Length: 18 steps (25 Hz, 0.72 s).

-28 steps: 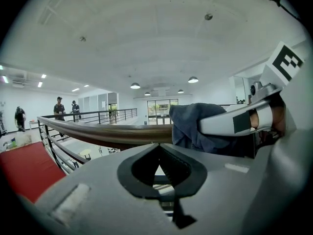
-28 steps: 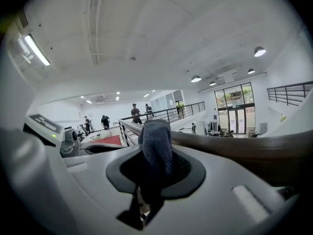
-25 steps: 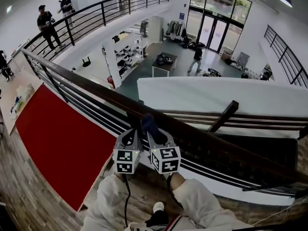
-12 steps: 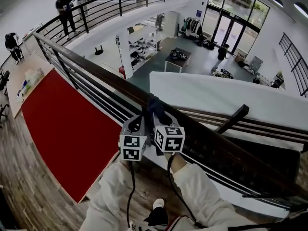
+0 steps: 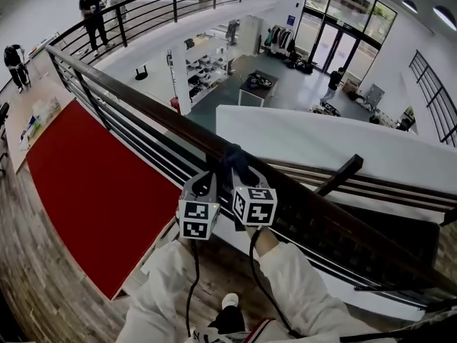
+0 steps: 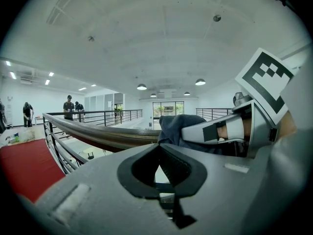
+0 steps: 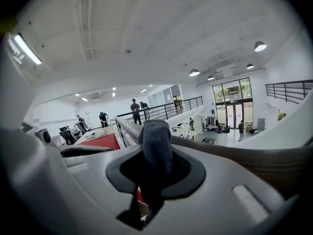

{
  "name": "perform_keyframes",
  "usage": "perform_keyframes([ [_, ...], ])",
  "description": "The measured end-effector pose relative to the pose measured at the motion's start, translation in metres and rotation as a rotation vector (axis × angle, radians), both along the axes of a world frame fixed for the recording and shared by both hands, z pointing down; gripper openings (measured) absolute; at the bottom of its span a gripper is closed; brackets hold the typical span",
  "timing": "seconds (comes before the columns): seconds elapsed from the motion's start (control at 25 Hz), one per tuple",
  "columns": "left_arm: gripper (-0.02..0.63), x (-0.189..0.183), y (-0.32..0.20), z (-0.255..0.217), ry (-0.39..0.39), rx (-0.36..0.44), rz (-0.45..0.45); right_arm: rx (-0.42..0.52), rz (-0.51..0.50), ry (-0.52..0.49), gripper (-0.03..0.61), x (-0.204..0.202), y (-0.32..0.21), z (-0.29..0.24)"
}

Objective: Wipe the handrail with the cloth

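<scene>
Cloth [image 7: 156,143] is being pinched tight between the jaws of our right gripper [image 5: 241,183], and it is resting bunched on top of the handrail [image 5: 136,102]. Just beside it along the handrail, we are holding our left gripper [image 5: 203,189] with its jaws pressed together on nothing. On our side of the handrail, a red mat [image 5: 86,184] is lying on the wooden floor [image 5: 36,291].

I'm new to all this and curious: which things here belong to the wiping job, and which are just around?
The job:
- cloth
- handrail
- right gripper, fingers clamped on the cloth

Just around:
- red carpet
- people by the far railing
- table downstairs
</scene>
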<state>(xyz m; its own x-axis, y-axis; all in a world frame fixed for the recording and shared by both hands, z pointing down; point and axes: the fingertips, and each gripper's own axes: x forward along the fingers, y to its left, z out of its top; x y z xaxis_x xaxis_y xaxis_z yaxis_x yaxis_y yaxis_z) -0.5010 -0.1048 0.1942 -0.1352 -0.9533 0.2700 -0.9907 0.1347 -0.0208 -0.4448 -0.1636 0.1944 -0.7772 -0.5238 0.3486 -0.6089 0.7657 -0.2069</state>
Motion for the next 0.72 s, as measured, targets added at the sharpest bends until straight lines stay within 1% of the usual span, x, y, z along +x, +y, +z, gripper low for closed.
perform_keyframes([
  [0.36, 0.003, 0.041, 0.0, -0.005, -0.009, -0.004, 0.051, 0.021, 0.056, 0.023, 0.074, 0.057, 0.002, -0.006],
  [0.48, 0.003, 0.064, 0.0, -0.007, -0.018, -0.006, 0.067, 0.032, 0.076, 0.02, 0.074, 0.086, 0.001, -0.01],
  [0.72, 0.003, 0.124, 0.001, -0.004, -0.017, -0.02, 0.097, 0.03, 0.11, 0.018, 0.074, 0.15, 0.004, -0.005],
])
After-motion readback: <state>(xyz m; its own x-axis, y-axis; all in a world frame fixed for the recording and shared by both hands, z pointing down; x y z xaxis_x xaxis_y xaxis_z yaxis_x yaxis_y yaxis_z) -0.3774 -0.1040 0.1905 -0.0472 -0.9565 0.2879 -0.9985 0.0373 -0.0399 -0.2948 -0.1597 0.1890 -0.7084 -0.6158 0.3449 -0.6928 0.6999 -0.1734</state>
